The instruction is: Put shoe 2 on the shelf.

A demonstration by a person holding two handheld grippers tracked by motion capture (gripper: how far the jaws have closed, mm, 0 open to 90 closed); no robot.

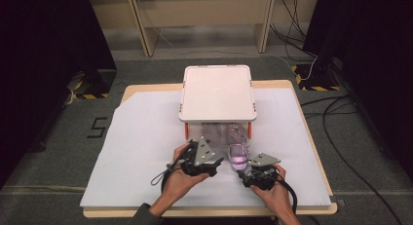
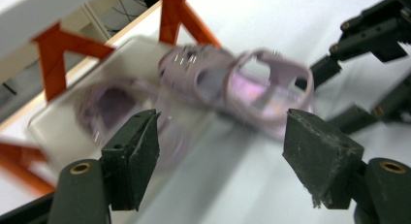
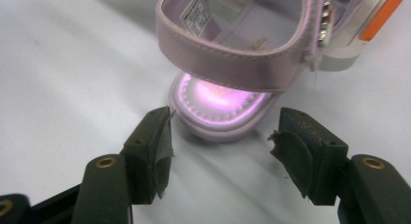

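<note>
We stand in what looks like a lab or recording studio: a low wooden table under a white sheet point(image 1: 146, 137) sits on grey carpet, black curtains point(image 1: 44, 49) hang at left and right, loose black cables point(image 1: 336, 122) trail at the right, and yellow-black hazard tape point(image 1: 90, 95) marks the floor by the far corners.

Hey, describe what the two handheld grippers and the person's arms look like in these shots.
Both the left gripper and the right gripper are black, each topped by a grey three-cornered plate and trailing a black cable. Their jaws end in worn black wedge-shaped pads with brass-coloured pivots. A dark sleeve covers the left forearm.
</note>
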